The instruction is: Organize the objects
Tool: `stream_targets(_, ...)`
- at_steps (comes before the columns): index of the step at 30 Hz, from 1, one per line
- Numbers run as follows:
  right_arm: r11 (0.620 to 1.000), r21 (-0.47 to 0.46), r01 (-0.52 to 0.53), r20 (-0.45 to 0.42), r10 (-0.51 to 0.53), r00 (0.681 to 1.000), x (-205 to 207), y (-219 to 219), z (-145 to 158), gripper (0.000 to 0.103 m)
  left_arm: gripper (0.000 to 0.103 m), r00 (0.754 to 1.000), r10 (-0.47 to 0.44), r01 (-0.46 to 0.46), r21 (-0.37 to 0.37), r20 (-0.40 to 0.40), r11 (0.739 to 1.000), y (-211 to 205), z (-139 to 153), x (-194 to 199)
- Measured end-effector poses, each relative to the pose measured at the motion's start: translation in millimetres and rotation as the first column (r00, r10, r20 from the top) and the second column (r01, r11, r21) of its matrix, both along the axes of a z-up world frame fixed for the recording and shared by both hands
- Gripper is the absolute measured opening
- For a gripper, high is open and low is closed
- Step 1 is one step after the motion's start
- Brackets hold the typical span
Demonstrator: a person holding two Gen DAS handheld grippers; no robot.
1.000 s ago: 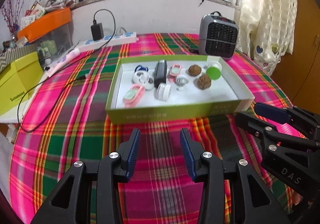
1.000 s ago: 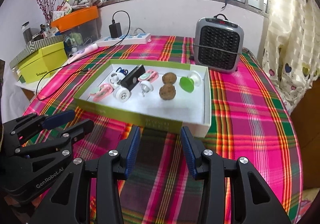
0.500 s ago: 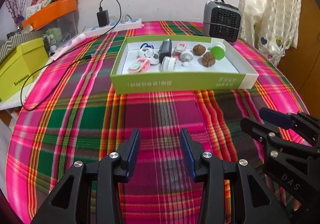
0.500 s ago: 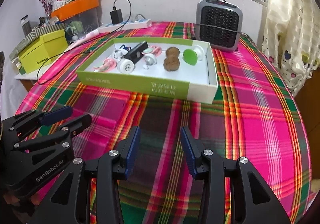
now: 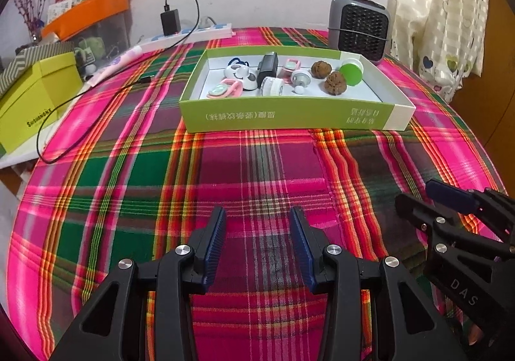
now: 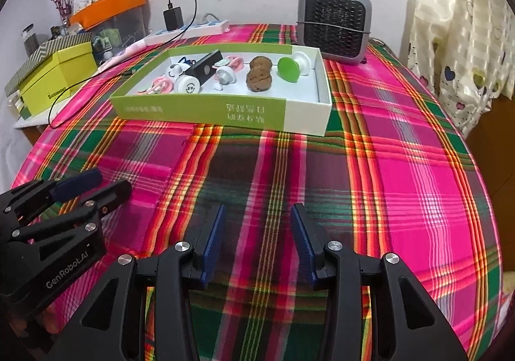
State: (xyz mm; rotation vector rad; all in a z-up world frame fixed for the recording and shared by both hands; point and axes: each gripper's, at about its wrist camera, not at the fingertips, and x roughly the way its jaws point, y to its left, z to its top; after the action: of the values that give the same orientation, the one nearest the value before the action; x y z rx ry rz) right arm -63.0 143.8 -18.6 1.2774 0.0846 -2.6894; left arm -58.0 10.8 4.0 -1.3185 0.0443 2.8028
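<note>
Green tray (image 5: pixel 289 115) of small light trinkets, beyond both grippers on plaid worktop (image 5: pixel 257 174); likely stiff, best pinched across middles; left gripper (image 5: pixel 257 232) and right gripper (image 6: pixel 257 229) half-open, empty

I count one green tray (image 5: pixel 289 118), two walnuts (image 5: pixel 334 80), one green lid (image 5: pixel 351 73), one black block (image 5: pixel 267 66), one heater (image 5: pixel 359 27), one power strip (image 5: pixel 193 36).
</note>
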Motion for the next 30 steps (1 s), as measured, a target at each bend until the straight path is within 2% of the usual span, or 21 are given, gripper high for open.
stream_targets(6,1.0,0.02,0.015,-0.002,-0.015,1.0,1.6,0.3,0.0,0.045,0.042,1.0,0.01,-0.011,0.012,0.002,1.0,-1.3,-0.3,1.4)
stream_targets(9,0.999,0.025,0.021,0.004,-0.021,1.0,1.8,0.6,-1.3,0.057,0.043,1.0,0.017,-0.017,0.003,0.001,1.0,0.5,-0.5,1.7)
stream_targets(30,1.0,0.025,0.018,0.005,-0.018,1.0,1.0,0.0,-2.2,0.061,0.044,1.0,0.022,-0.022,0.012,0.003,1.0,-0.2,-0.6,1.6)
